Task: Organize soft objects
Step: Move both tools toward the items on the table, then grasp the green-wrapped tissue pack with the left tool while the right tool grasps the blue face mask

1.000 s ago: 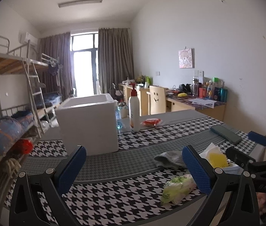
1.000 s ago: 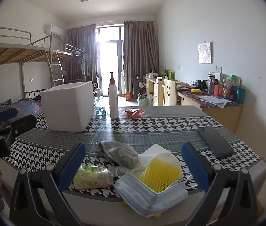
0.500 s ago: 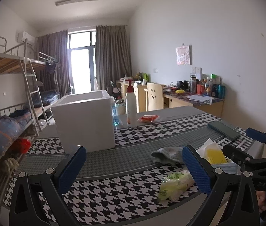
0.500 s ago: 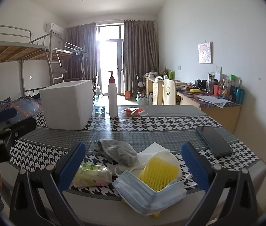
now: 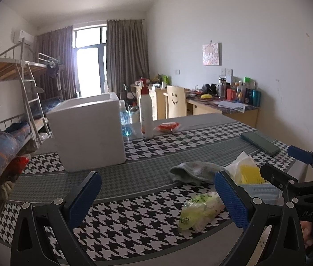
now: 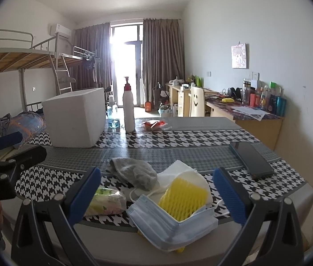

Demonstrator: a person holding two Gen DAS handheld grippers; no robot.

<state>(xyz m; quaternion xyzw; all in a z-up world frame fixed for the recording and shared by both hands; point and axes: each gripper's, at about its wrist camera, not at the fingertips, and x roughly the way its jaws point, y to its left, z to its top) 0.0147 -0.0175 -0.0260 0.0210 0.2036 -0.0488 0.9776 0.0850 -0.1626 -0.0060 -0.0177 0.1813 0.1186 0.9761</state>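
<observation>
Soft items lie in a cluster near the table's front edge: a grey sock [image 6: 134,173], a blue face mask [image 6: 169,223] with yellow foam netting [image 6: 183,199] on it, a white tissue [image 6: 176,170] and a green tissue pack [image 6: 106,201]. My right gripper [image 6: 156,195] stands open just above this pile, touching nothing. Left of the pile my left gripper [image 5: 156,199] is open above the houndstooth cloth, with the tissue pack [image 5: 201,208] and sock [image 5: 194,173] to its right. A white foam box [image 5: 87,130] stands open-topped at the back left.
A pump bottle [image 6: 128,108], a blue water bottle [image 6: 113,115] and a red snack pack [image 6: 154,124] stand at the table's far side. A dark phone [image 6: 250,159] lies at the right. Bunk beds are on the left, desks along the right wall.
The left gripper has drifted slightly, so the box and bottle shifted left and lower in its view. The right gripper's view is nearly unchanged. Both stay open.
</observation>
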